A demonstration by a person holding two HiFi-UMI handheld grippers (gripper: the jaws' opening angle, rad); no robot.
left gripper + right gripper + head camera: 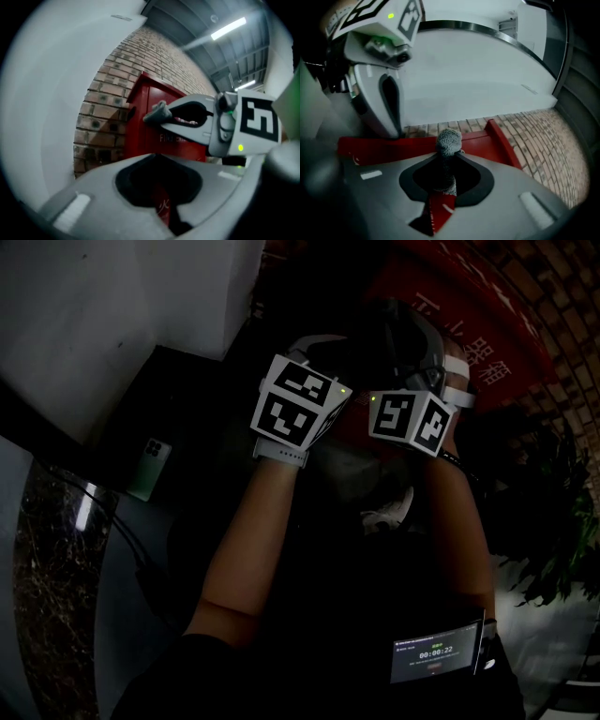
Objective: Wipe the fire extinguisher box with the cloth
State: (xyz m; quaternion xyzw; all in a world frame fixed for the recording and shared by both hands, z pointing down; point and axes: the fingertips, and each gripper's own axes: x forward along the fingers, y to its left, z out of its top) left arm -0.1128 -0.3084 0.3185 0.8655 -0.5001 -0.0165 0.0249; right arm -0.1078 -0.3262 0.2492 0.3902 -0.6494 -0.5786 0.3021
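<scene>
Right gripper view — jaws pinch nubbly grey cloth (449, 140), red box (479, 144) beyond.

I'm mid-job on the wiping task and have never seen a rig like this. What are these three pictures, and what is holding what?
There is no robot arm. A person holds a hand-held gripper in each hand. The dark picture comes from a camera on the person's head, looking down at both arms; the black-and-white marker cubes are part of the grippers.

The other two pictures come from a camera riding on each gripper, looking along its jaws. The right hand-held gripper is shut on the grey cloth, which sticks out past its jaws toward the red fire extinguisher box against the brick wall. The left hand-held gripper has its jaws together with nothing between them.
</scene>
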